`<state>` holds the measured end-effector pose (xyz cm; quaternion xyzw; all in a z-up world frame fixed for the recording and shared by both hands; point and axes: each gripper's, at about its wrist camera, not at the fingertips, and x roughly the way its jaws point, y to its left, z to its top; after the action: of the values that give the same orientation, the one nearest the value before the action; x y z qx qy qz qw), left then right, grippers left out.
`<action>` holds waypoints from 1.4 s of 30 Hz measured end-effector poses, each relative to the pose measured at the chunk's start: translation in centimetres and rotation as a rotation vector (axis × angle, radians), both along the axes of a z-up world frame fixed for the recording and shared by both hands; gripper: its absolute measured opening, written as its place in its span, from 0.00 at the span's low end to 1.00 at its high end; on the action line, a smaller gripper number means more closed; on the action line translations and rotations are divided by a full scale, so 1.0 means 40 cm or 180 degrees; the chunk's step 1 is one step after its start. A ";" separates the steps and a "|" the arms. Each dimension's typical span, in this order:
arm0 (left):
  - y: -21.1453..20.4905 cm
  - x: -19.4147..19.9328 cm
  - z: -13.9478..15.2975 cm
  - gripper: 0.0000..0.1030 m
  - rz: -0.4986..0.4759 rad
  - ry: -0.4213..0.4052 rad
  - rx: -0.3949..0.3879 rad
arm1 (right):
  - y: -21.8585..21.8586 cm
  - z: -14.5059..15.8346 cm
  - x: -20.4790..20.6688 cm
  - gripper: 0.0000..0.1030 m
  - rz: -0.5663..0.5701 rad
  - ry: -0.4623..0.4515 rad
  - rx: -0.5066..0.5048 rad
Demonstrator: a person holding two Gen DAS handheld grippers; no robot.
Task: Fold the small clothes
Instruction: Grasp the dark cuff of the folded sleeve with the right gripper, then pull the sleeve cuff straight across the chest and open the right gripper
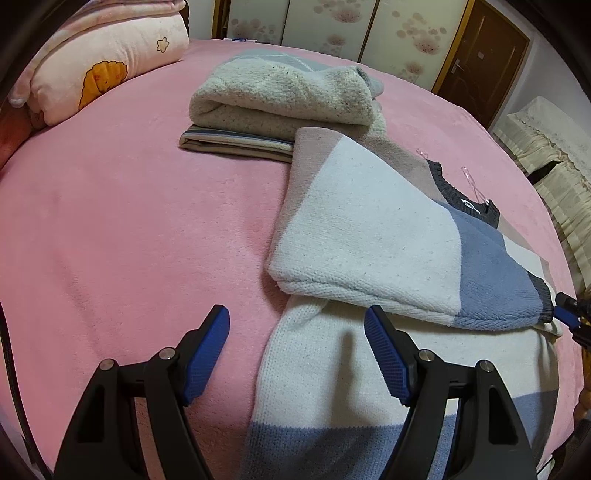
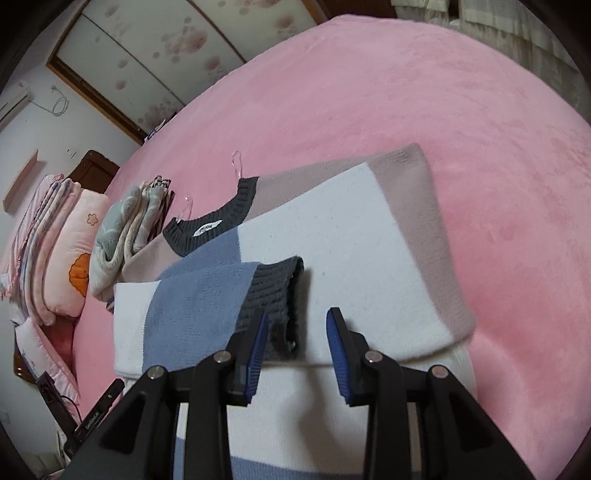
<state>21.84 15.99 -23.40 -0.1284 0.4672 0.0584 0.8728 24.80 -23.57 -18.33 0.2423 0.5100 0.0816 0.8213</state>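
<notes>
Sweater point(image 1: 369, 236) lay half-folded on pink bed point(image 1: 129, 221), folded pile point(image 1: 280, 96) behind it. Left gripper point(image 1: 297, 354) & right gripper point(image 2: 295, 347) both gaped, empty, over it.

Sweater point(image 1: 369, 236) lies on the bed point(image 1: 129, 240), sleeve point(image 2: 229, 295) folded across its body. Behind it, a stack of folded clothes point(image 1: 280, 96) w/ the sweater's far corner touching it. Pillows point(image 1: 103, 62) at far left of bed. Wardrobe point(image 1: 332, 26) behind bed; door point(image 1: 484, 62) to its right.
</notes>
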 end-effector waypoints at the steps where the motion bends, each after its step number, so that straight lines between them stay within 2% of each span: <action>1: 0.000 0.002 0.000 0.72 -0.0009 -0.0005 0.0009 | 0.002 -0.007 0.010 0.32 0.0033 0.0024 0.0037; 6: 0.012 0.017 0.010 0.72 -0.0008 -0.0081 0.0038 | 0.016 -0.054 0.069 0.32 0.0134 0.0142 0.0114; 11: 0.032 0.044 0.020 0.72 0.0026 -0.0143 0.0033 | 0.035 -0.082 0.111 0.34 0.0208 0.0120 0.0193; 13: 0.033 0.059 0.024 0.72 0.0018 -0.0169 0.0056 | 0.044 -0.079 0.111 0.30 0.0260 0.0087 0.0105; 15: 0.032 0.083 0.025 0.72 -0.0012 -0.0191 0.0081 | 0.057 -0.063 0.102 0.16 0.0346 0.0007 -0.0073; 17: 0.026 0.111 0.028 0.72 -0.0036 -0.0196 0.0111 | 0.059 -0.050 0.092 0.11 0.0390 -0.0058 -0.0182; 24: 0.013 0.196 0.032 0.72 -0.0085 -0.0180 0.0104 | 0.084 0.098 0.043 0.08 0.0498 -0.0695 -0.0774; 29: -0.016 0.245 0.015 0.72 -0.0173 -0.0094 0.0199 | 0.064 0.156 0.065 0.08 0.0472 -0.0878 -0.0905; 32: -0.024 0.259 0.006 0.72 -0.0210 -0.0077 0.0145 | 0.039 0.137 0.096 0.08 0.0419 -0.0764 -0.0878; 38: -0.030 0.295 -0.010 0.72 -0.0204 -0.0024 0.0174 | -0.004 0.024 0.147 0.09 0.0325 -0.0290 -0.0619; 42: -0.012 0.317 -0.030 0.72 -0.0125 0.0057 -0.0038 | -0.029 -0.025 0.155 0.13 0.0218 -0.0062 -0.0351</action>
<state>34.51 15.50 -24.58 -0.1238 0.4777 0.0397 0.8688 31.00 -24.71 -19.34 0.1783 0.5137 0.0837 0.8350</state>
